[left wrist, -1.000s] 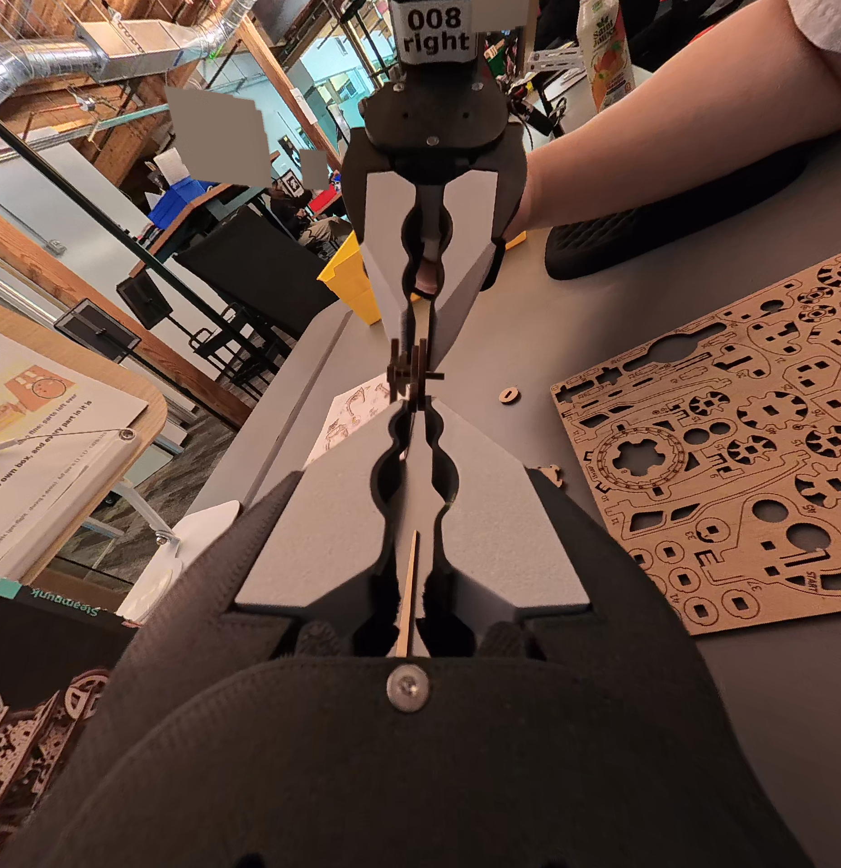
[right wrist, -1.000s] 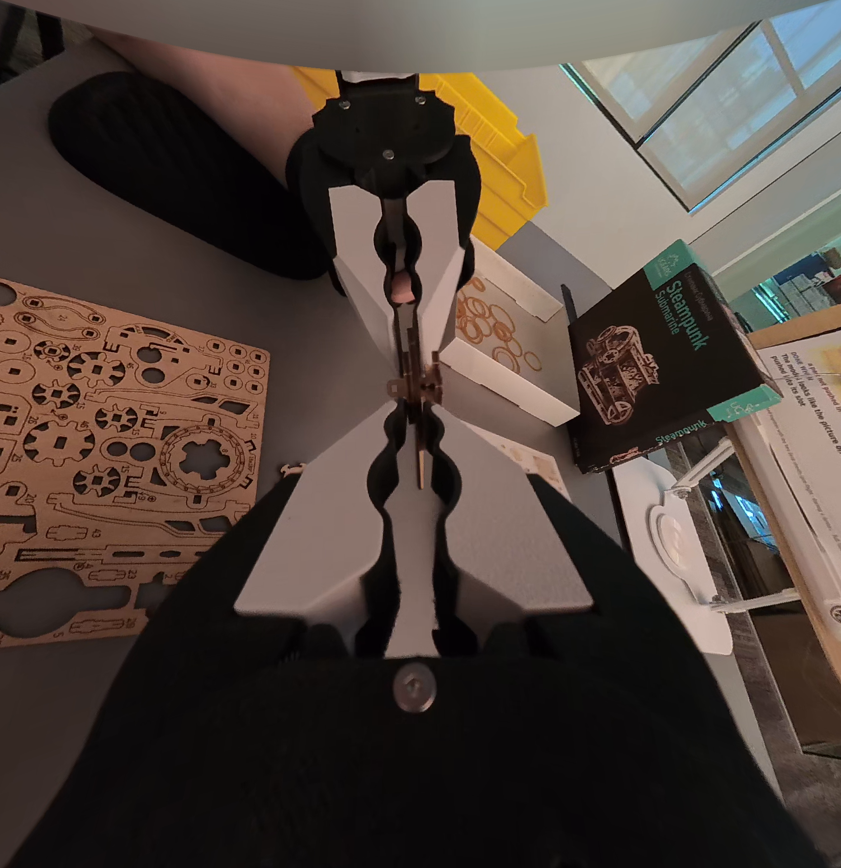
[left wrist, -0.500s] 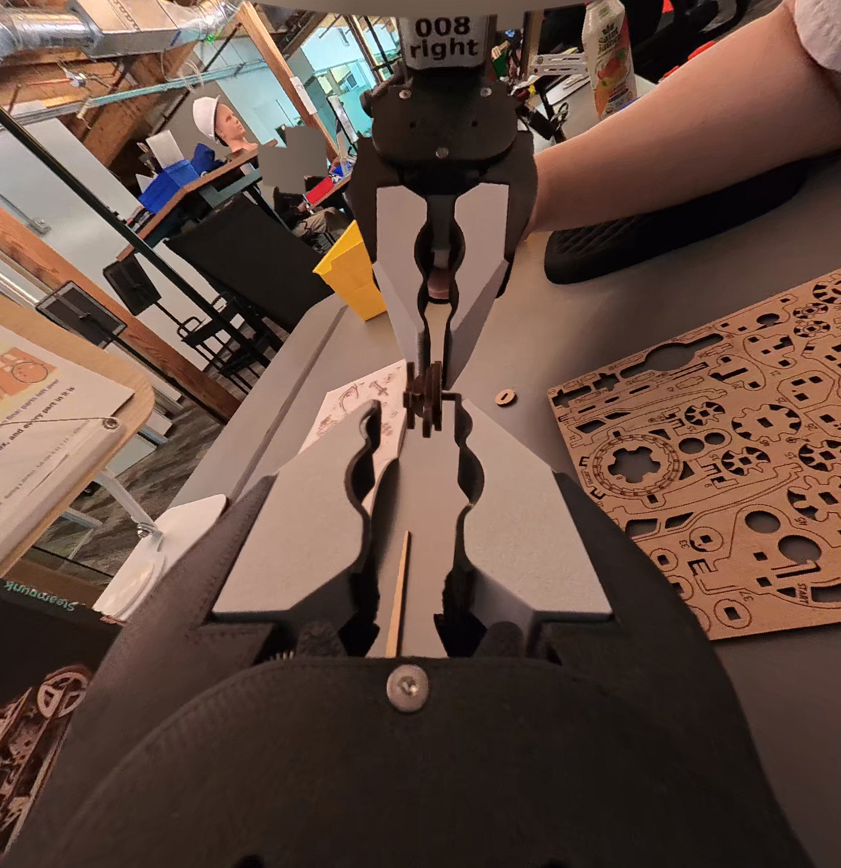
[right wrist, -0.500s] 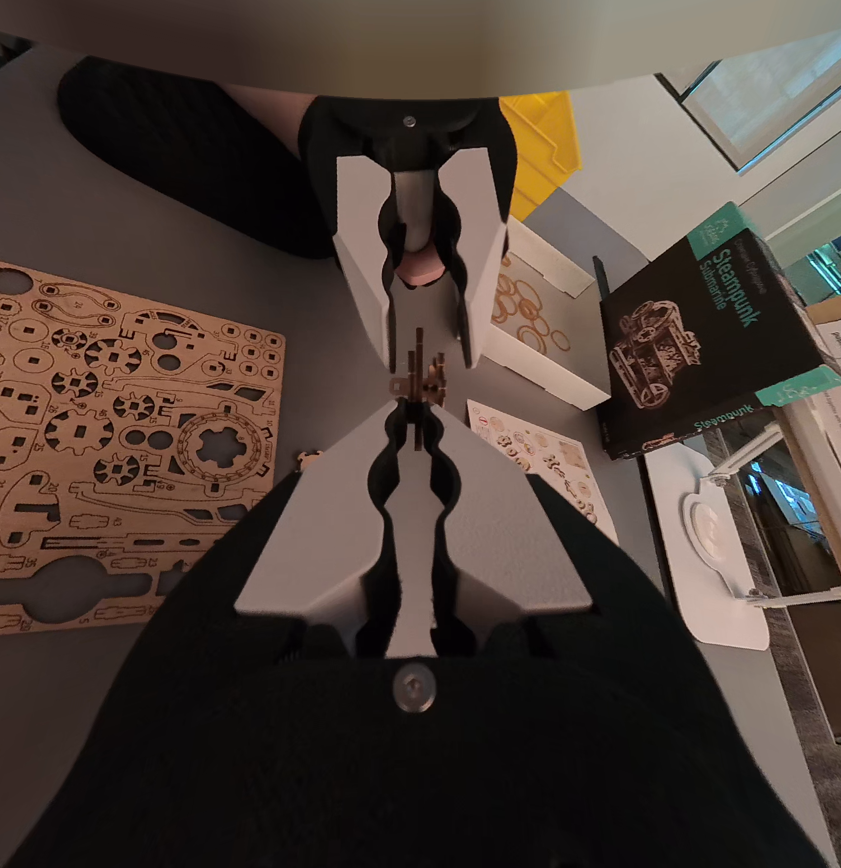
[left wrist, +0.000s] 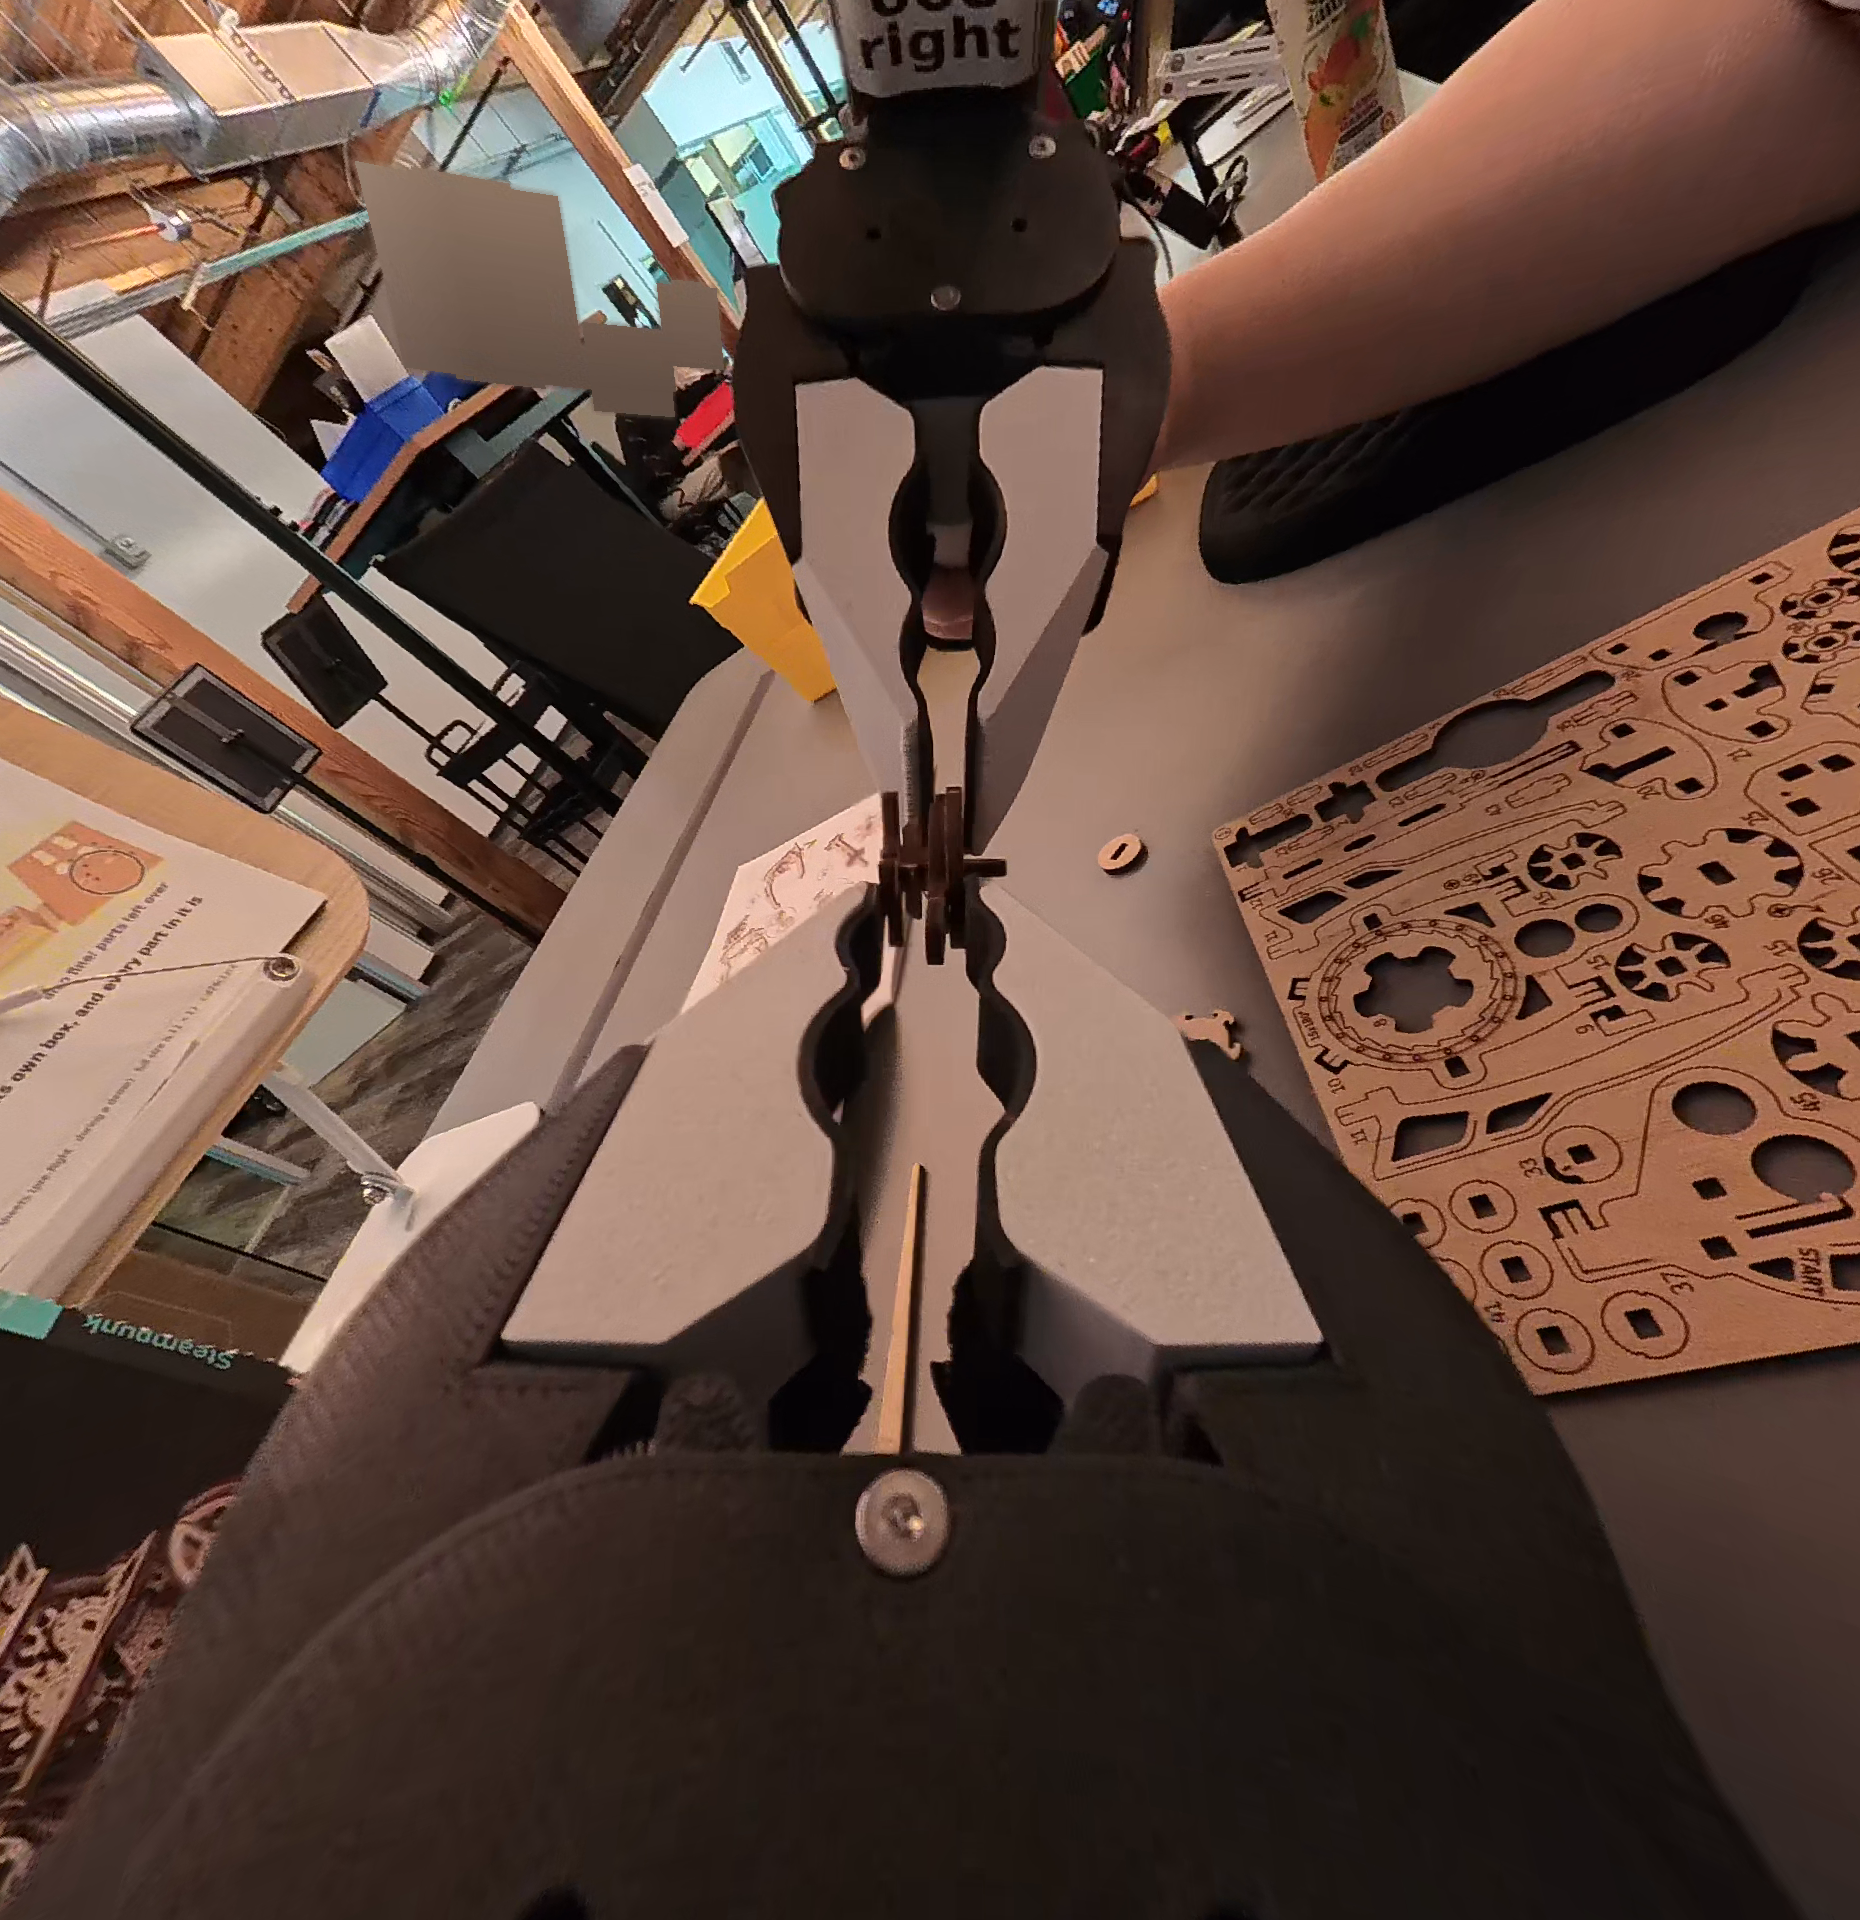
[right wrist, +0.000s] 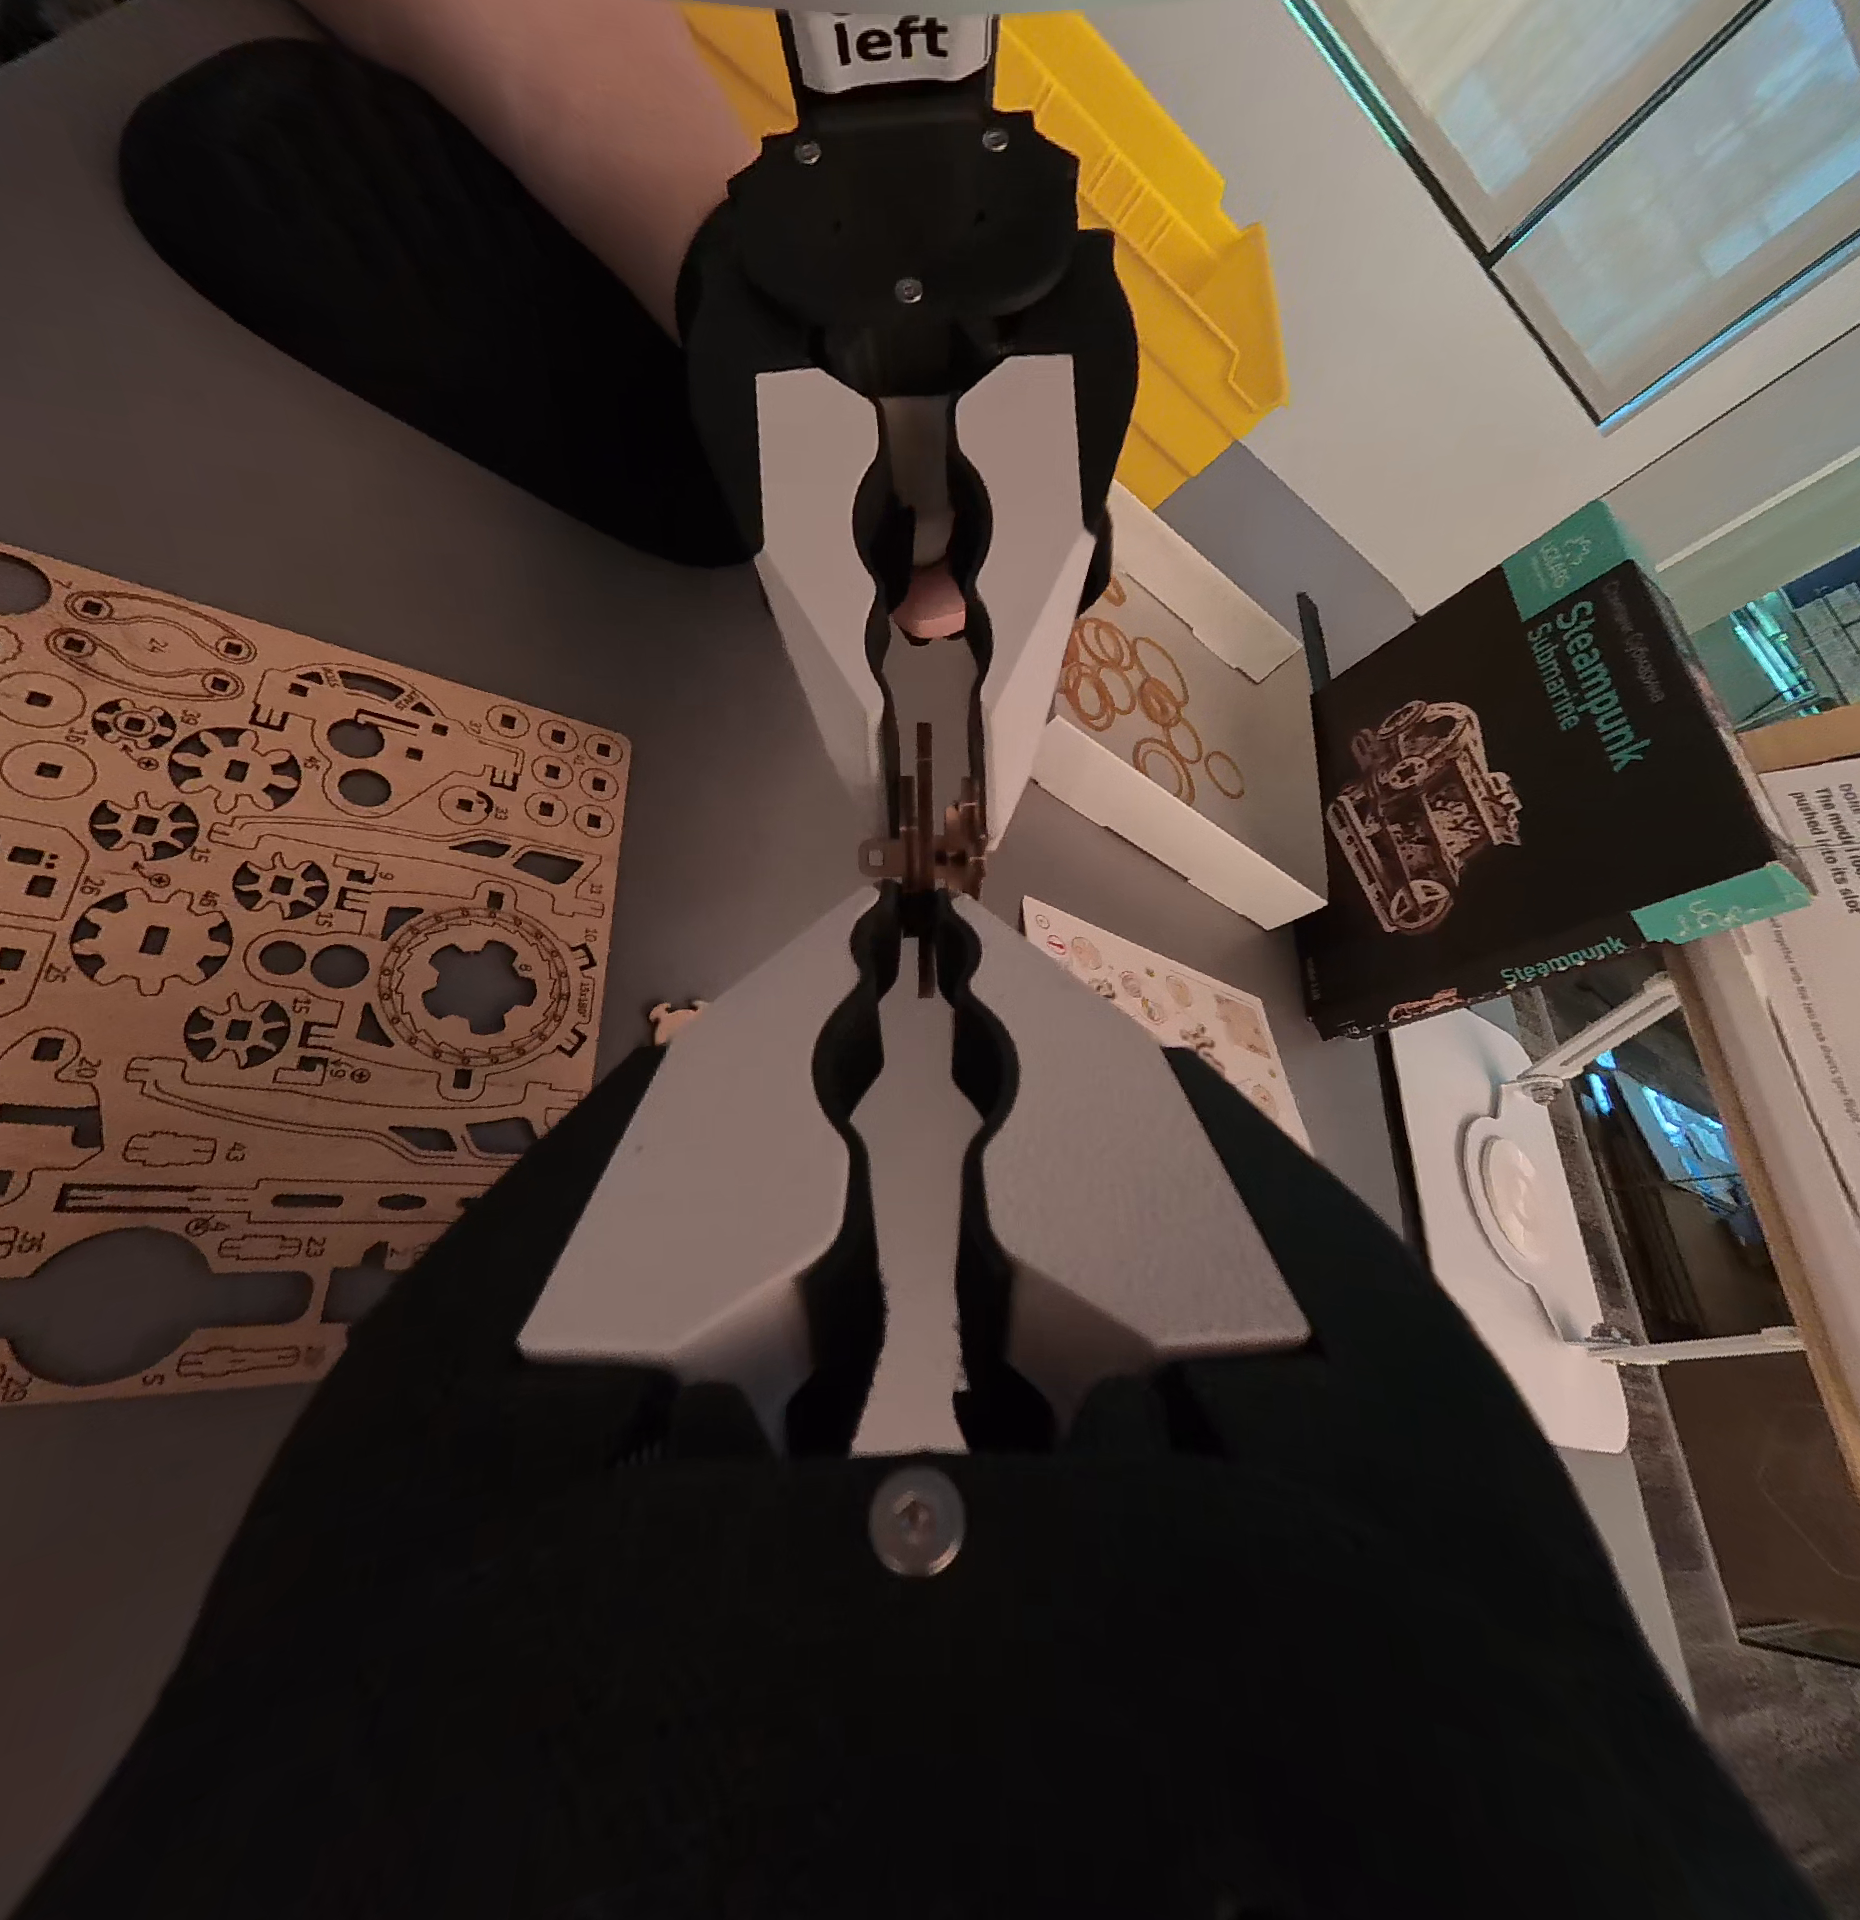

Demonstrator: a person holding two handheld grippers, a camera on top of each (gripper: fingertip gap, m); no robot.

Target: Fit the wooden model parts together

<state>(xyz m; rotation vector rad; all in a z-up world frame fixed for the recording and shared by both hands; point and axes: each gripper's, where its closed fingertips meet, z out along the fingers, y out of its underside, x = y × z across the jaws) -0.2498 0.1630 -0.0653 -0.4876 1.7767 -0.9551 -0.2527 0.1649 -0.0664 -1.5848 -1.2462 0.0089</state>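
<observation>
A small wooden gear assembly (left wrist: 931, 883) on a short axle hangs in the air between my two grippers, which face each other tip to tip. My right gripper (right wrist: 918, 904) is shut on one flat disc of the assembly (right wrist: 921, 852). It also shows at the top of the left wrist view (left wrist: 941, 816). My left gripper (left wrist: 931, 920) has its jaws narrowed around the gears from the other side, and they seem to touch. It shows at the top of the right wrist view (right wrist: 934, 805). A thin wooden stick (left wrist: 902, 1309) lies deep between the left fingers.
A laser-cut wooden parts sheet (left wrist: 1591, 987) lies flat on the grey table (left wrist: 1113, 727), with two loose small pieces (left wrist: 1121, 854) beside it. A black kit box (right wrist: 1528, 790), a white tray of rubber bands (right wrist: 1144, 707), a printed sheet (right wrist: 1165, 997) and a yellow bin (right wrist: 1165, 260) stand nearby. Only a small space, under 4 cm, lies between the two pairs of fingers. The thin wooden stick (left wrist: 902, 1309) is about equally far from each gripper, around 12 cm.
My left gripper let go of the assembly and opened wide half a second ago. Now it has narrowed around the gears again, at a wider span. My right gripper kept its hold throughout.
</observation>
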